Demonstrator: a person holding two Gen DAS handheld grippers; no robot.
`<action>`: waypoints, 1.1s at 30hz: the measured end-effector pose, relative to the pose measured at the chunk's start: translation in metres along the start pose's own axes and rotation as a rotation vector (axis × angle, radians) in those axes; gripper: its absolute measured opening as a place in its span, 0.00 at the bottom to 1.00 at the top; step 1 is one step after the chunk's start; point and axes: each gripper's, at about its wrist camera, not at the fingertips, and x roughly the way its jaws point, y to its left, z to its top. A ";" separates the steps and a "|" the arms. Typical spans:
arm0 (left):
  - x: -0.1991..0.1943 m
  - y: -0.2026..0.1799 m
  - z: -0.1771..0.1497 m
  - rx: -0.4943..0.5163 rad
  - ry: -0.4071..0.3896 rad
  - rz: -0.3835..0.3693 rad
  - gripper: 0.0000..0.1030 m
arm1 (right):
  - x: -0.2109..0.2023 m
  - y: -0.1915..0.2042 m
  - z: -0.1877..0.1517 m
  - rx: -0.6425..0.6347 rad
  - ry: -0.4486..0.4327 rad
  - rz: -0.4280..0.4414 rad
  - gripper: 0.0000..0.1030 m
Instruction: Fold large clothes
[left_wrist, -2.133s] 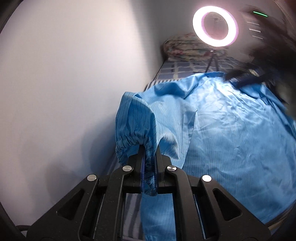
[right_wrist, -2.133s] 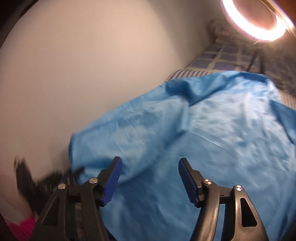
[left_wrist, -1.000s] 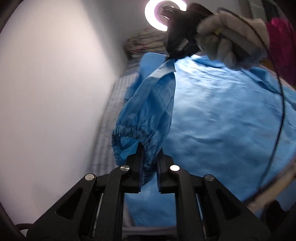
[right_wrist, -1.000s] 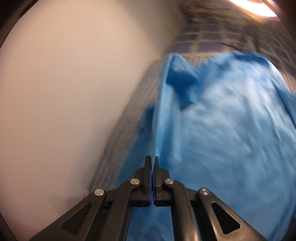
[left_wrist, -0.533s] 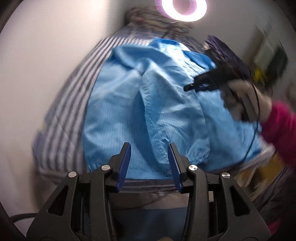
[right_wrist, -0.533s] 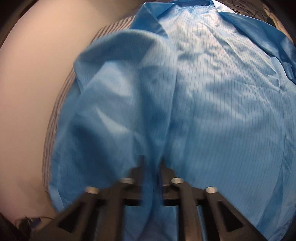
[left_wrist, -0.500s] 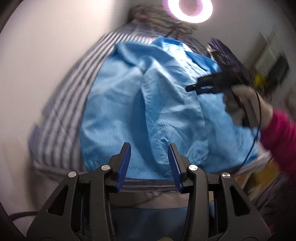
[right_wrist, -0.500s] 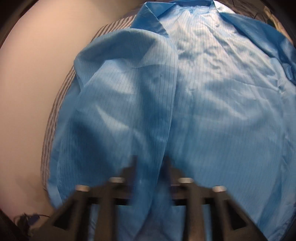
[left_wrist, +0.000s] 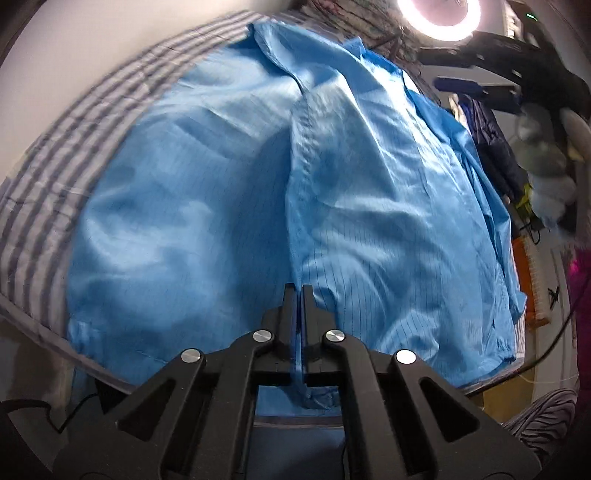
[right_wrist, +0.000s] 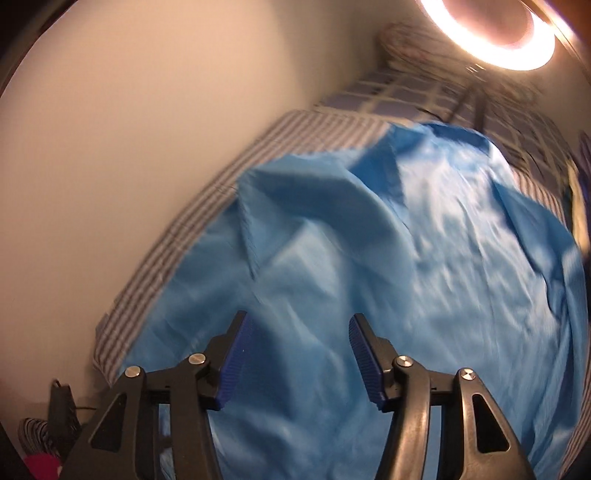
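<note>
A large blue garment (left_wrist: 229, 192) lies spread on a striped bed, with one sleeve (left_wrist: 354, 206) folded lengthwise over its body. My left gripper (left_wrist: 299, 291) is shut at the near hem; a thin sliver of blue cloth shows between its jaws. My right gripper (right_wrist: 297, 325) is open and empty, hovering above the garment (right_wrist: 406, 258). It also shows at the upper right of the left wrist view (left_wrist: 476, 70), lifted off the cloth.
The striped bedsheet (left_wrist: 74, 122) runs along a pale wall (right_wrist: 129, 110) on the left. A ring light (right_wrist: 502, 33) glows at the far end near a checked blanket (right_wrist: 399, 92). Dark clothes and clutter (left_wrist: 495, 147) sit past the bed's right side.
My left gripper, open half a second ago, has closed at the near hem. My right gripper has let go of the sleeve, opened and lifted away; the sleeve now lies across the garment.
</note>
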 end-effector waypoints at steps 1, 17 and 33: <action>-0.005 0.003 0.000 -0.005 -0.013 0.003 0.00 | 0.006 0.005 0.009 -0.013 0.000 0.004 0.56; -0.049 0.021 -0.004 -0.058 -0.108 0.049 0.00 | 0.184 0.100 0.128 -0.126 0.132 -0.041 0.54; -0.051 0.047 -0.015 -0.102 -0.098 0.195 0.00 | 0.212 0.098 0.179 -0.051 0.064 -0.065 0.00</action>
